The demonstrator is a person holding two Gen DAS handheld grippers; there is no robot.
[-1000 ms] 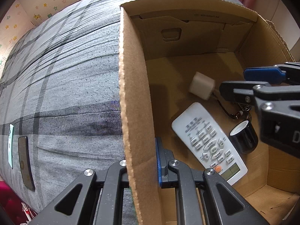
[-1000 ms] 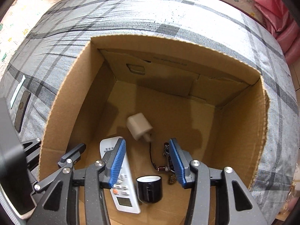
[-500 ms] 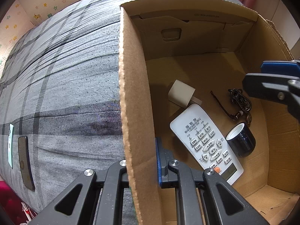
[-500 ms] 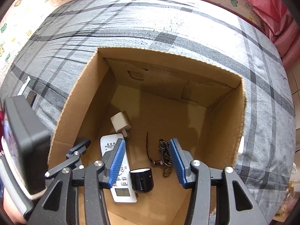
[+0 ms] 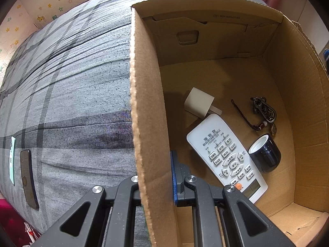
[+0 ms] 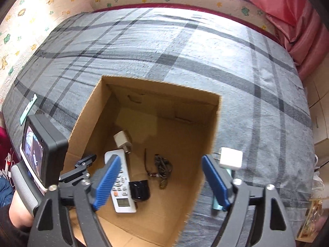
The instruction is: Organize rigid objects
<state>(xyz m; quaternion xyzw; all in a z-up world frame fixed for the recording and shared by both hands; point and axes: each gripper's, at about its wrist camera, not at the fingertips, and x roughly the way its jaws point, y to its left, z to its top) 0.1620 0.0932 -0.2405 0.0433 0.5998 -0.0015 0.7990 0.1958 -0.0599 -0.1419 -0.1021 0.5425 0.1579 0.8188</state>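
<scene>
An open cardboard box (image 5: 144, 94) (image 6: 207, 144) stands on a grey plaid bed. Inside lie a white charger plug (image 5: 198, 105) (image 6: 122, 140), a white remote (image 5: 226, 156) (image 6: 121, 193), a dark cup (image 5: 265, 154) (image 6: 140, 189) and a metal keychain with cord (image 5: 263, 111) (image 6: 161, 166). My left gripper (image 5: 156, 185) is shut on the box's left wall near its front corner. My right gripper (image 6: 160, 177) is open and empty, high above the box. A second white charger (image 6: 230, 157) lies on the bed right of the box, by my right fingertip.
A dark phone (image 5: 28, 177) and a green-edged card (image 5: 12, 162) (image 6: 28, 109) lie on the bed at the far left. A teal item (image 6: 217, 203) shows behind my right finger. Pink bedding (image 6: 298, 26) is at the back right.
My right gripper has risen up and back out of the box, left the left wrist view, and opened wider. The dropped white charger has settled beside the remote. The left gripper has not moved.
</scene>
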